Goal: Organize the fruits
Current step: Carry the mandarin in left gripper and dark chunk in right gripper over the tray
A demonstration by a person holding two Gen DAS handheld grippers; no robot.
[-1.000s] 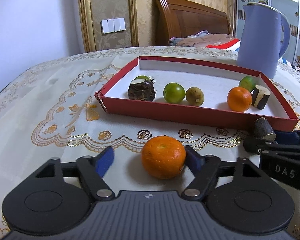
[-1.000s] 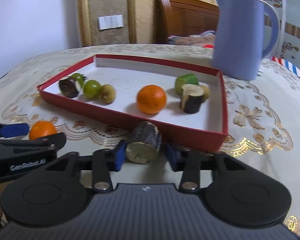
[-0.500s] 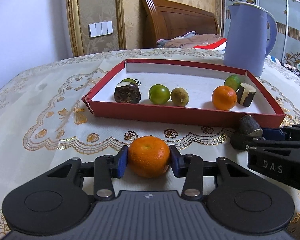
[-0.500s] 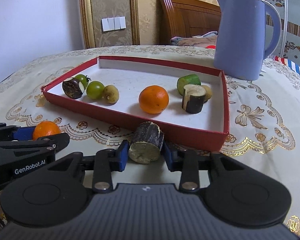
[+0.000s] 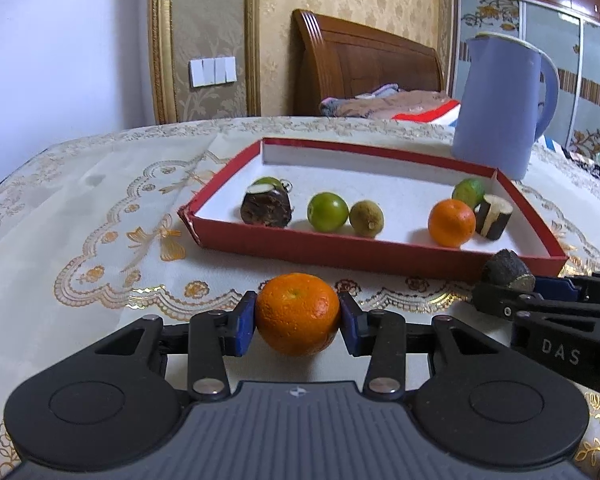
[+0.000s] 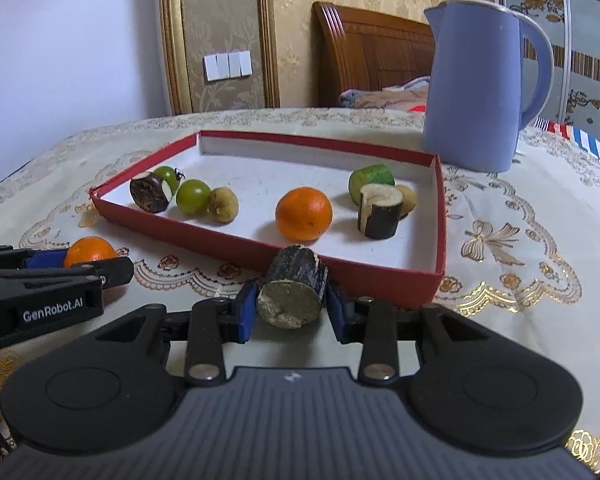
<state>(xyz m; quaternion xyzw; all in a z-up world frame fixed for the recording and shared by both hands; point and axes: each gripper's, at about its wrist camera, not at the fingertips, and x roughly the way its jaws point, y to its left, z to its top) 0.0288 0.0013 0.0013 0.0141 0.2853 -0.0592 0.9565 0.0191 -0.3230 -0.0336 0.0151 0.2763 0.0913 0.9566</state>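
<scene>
The orange (image 5: 298,314) sits pinched in the left gripper (image 5: 298,318), the dark cane piece (image 6: 293,297) in the right gripper (image 6: 292,308), both just short of the red tray (image 5: 380,252). Carried low, either could clip its near wall and slip free.

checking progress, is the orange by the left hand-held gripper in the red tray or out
Out: the orange sits clamped in the left hand-held gripper, short of the red tray.

Dark cane piece (image 6: 292,293) clamped in right gripper (image 6: 292,312)

Pinched between blue pads (cut end facing camera), red tray (image 6: 342,271) at 12 o'clock.
</scene>
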